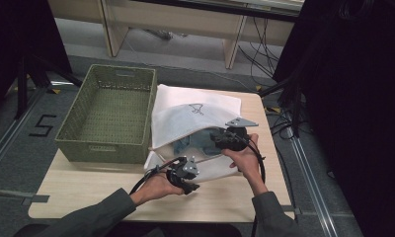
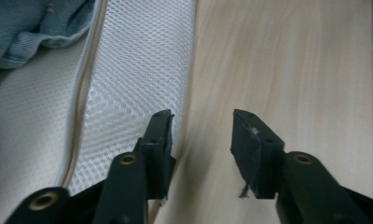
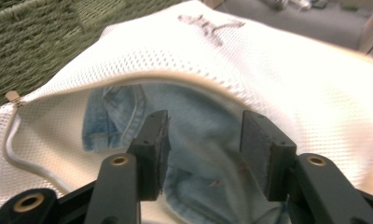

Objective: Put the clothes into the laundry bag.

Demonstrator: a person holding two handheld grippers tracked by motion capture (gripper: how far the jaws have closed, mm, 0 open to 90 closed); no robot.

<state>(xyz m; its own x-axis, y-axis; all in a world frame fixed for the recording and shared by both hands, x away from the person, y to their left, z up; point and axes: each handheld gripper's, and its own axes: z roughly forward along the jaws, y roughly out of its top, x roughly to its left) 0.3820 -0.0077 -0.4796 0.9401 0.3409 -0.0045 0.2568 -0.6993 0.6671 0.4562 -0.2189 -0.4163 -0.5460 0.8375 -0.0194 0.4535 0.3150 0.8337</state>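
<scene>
where jeans fill it, mesh bag with leaping-cat logo (no legible writing), both fingers spread, nothing pinched

White mesh laundry bag, zipper mouth gaping open, lying flat on the worktop just beside the basket. Blue denim jeans crumpled inside, partly showing at the mouth.

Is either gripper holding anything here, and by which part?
Nothing. The left gripper is open beside the mesh bag's edge; the right gripper is open over the jeans.
</scene>
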